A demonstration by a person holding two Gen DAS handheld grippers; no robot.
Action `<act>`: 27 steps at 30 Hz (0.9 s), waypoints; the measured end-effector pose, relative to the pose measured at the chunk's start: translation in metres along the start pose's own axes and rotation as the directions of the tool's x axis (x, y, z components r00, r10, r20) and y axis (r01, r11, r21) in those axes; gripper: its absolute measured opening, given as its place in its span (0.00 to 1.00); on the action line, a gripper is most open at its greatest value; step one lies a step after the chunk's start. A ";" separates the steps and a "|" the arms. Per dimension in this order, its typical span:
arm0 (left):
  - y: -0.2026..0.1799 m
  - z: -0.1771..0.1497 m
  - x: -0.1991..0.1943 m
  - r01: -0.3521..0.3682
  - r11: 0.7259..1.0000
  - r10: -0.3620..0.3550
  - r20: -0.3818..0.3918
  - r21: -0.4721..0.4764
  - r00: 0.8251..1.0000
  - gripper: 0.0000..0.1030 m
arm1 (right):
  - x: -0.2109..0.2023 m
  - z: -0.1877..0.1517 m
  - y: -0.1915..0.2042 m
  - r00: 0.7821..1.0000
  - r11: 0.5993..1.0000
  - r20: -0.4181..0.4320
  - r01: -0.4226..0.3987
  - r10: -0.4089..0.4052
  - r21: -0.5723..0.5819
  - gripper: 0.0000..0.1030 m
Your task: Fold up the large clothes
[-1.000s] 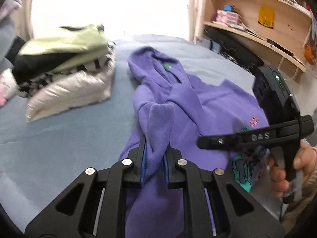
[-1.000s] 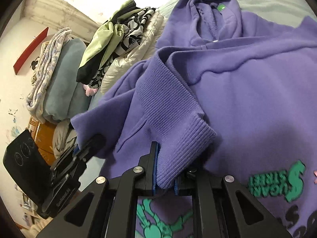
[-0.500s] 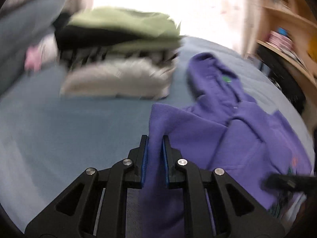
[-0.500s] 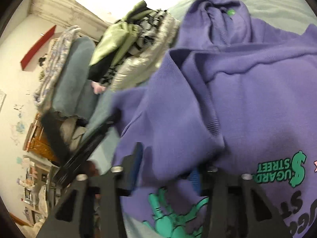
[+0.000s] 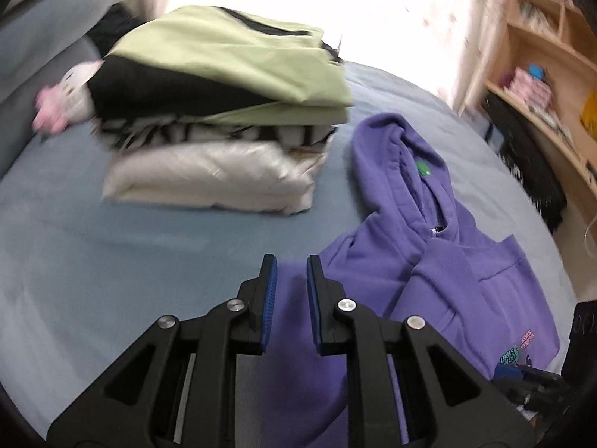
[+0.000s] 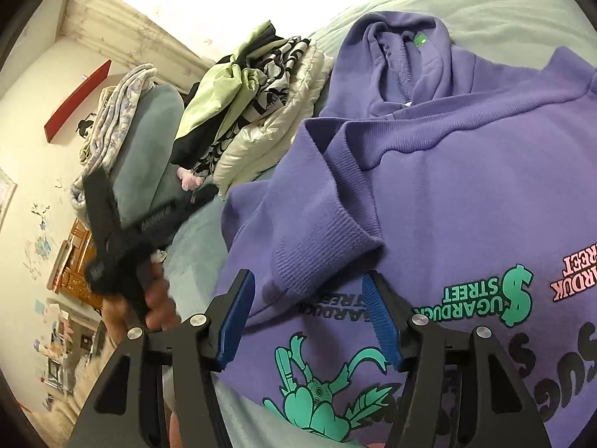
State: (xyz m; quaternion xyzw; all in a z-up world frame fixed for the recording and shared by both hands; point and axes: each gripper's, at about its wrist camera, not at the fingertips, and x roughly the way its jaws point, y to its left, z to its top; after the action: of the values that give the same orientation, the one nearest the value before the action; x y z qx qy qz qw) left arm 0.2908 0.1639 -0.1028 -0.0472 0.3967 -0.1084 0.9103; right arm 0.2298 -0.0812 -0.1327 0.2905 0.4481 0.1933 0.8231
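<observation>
— How far along was the fold?

— Early. The blue-grey bed cover (image 5: pixel 112 261) stretched out ahead of both tools, and the purple fleece hoodie (image 6: pixel 485 186) lay on it, print side up, ahead and to the right of the right gripper (image 6: pixel 306 278), its hood at the far end. One sleeve was laid in across the chest. The body was not yet folded, and the other sleeve could not be seen.

— And the rest of the laundry?

— A stack of folded clothes (image 5: pixel 224 112), with a green piece on top and a shiny cream one at the bottom, sat beyond the left gripper (image 5: pixel 291 259), up and to its left. Those looked finished.

— What were the tools doing?

— The right gripper's jaws were opening. The ribbed sleeve cuff (image 6: pixel 317 246) lay between them on the chest, with neither blue pad pressing it. The left gripper's jaws stood nearly together with purple cloth filling the gap. It seemed to be pinching an edge of the hoodie, though the blur left that unsure.

— So what remained?

— Probably squaring the sides, folding the body and adding it to the stack.
</observation>
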 end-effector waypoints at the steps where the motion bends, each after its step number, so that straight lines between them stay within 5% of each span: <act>1: -0.010 0.009 0.010 0.000 0.999 0.001 -0.029 0.053 1.000 0.13 | 0.000 -0.001 0.000 1.000 1.000 0.000 -0.001 0.001 0.001 0.59; 4: -0.038 0.028 0.043 0.037 0.977 -0.002 -0.160 0.211 0.987 0.13 | -0.002 -0.001 -0.004 1.000 1.000 0.000 -0.004 0.004 0.006 0.59; 7: -0.065 0.034 0.079 0.128 0.931 -0.003 -0.343 0.342 0.939 0.13 | -0.004 -0.001 -0.008 1.000 1.000 0.003 -0.013 0.013 0.019 0.59; 11: -0.083 0.030 0.105 0.123 0.867 0.113 -0.430 0.483 0.896 0.13 | -0.003 -0.003 -0.009 1.000 1.000 -0.005 -0.022 0.022 0.013 0.59; 14: -0.079 0.023 0.120 0.159 0.836 0.176 -0.531 0.525 0.829 0.14 | -0.002 -0.003 -0.008 0.999 1.000 -0.011 -0.030 0.030 0.009 0.59; 15: -0.076 0.022 0.120 0.167 0.826 0.188 -0.543 0.538 0.819 0.19 | -0.002 -0.003 -0.009 0.999 0.999 -0.012 -0.032 0.032 0.011 0.59; 19: -0.065 0.033 0.117 0.083 0.795 0.284 -0.488 0.601 0.825 0.43 | 0.001 -0.003 -0.007 0.999 0.999 -0.007 -0.038 0.038 0.013 0.59; 23: -0.055 0.036 0.116 -0.120 0.689 0.447 -0.288 0.715 0.847 0.43 | 0.005 -0.003 -0.007 0.999 0.999 -0.001 -0.042 0.042 0.014 0.59; 27: -0.047 0.022 0.114 -0.176 0.665 0.444 -0.196 0.726 0.874 0.43 | 0.006 -0.003 -0.006 0.999 0.999 0.001 -0.039 0.039 0.013 0.59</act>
State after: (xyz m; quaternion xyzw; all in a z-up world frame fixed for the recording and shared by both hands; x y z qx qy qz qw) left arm 0.3750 0.0911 -0.1607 0.3838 0.4877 -0.0947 0.7784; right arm 0.2308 -0.0811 -0.1418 0.3045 0.4431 0.2065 0.8175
